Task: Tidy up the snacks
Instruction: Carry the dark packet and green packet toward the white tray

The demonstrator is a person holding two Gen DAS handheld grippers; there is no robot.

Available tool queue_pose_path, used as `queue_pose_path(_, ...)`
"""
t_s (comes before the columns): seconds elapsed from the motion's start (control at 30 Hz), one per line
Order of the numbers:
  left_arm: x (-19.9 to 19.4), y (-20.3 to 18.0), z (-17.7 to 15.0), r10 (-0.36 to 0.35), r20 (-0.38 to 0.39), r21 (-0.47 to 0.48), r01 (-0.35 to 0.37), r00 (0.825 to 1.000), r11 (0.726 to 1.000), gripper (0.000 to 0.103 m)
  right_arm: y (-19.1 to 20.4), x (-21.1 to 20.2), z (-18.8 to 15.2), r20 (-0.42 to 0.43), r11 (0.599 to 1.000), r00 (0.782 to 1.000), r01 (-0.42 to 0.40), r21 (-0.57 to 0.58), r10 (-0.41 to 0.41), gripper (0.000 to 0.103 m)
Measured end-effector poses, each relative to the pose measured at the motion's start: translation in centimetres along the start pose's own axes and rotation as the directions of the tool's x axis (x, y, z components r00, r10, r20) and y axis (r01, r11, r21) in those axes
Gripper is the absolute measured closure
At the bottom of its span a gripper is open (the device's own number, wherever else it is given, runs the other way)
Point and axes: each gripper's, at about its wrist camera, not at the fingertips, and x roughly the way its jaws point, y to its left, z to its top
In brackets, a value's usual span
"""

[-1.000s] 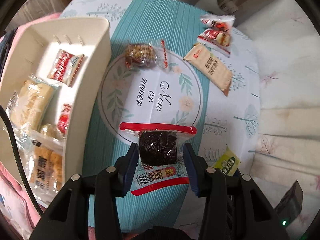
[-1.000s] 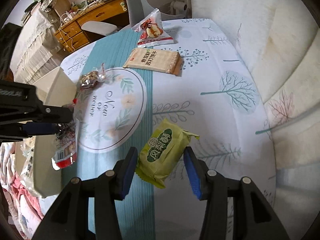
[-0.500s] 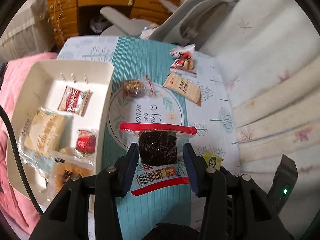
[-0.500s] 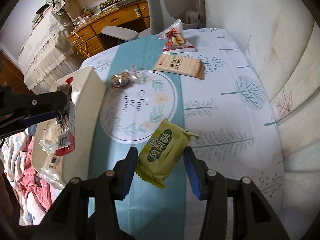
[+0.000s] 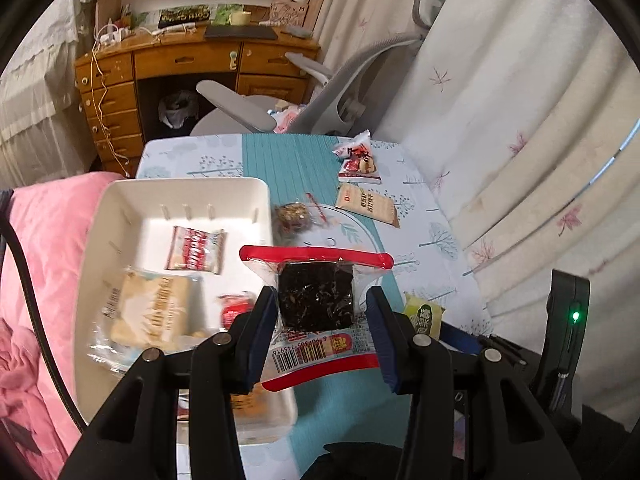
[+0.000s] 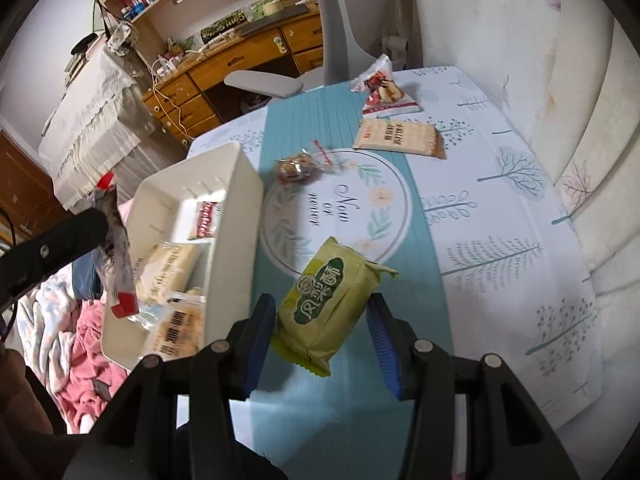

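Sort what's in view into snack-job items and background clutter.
Job: white bin; dark snack pack in left tool; green pastry pack in right tool; cracker pack; nut cluster.
Clutter: wooden desk; office chair; pink blanket.

a table (image 6: 500, 216) in a tree-print cloth is carrying a white bin (image 6: 236, 216), a nut snack (image 6: 296, 168), a tan cracker pack (image 6: 400, 138) and a red-white packet (image 6: 384, 92).

Home bedroom: wooden desk (image 5: 192, 64), pink bedding (image 5: 44, 240).

Wooden desk (image 5: 192, 68) at twelve o'clock, grey office chair (image 5: 320, 92) before it. Pink blanket (image 5: 44, 240) at nine o'clock. Pale curtain (image 5: 500, 120) at three o'clock.
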Motion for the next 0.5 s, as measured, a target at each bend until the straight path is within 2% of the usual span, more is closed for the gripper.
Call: queue_pose_path(0.5,-3.3,8.7,-1.7,0.013,-0.026,0.035,-0.012,1.000,0.999,0.058,8.0,0.5,-2.8,0.075,0.999,0.997,-0.029,0.033,0.027,0.055)
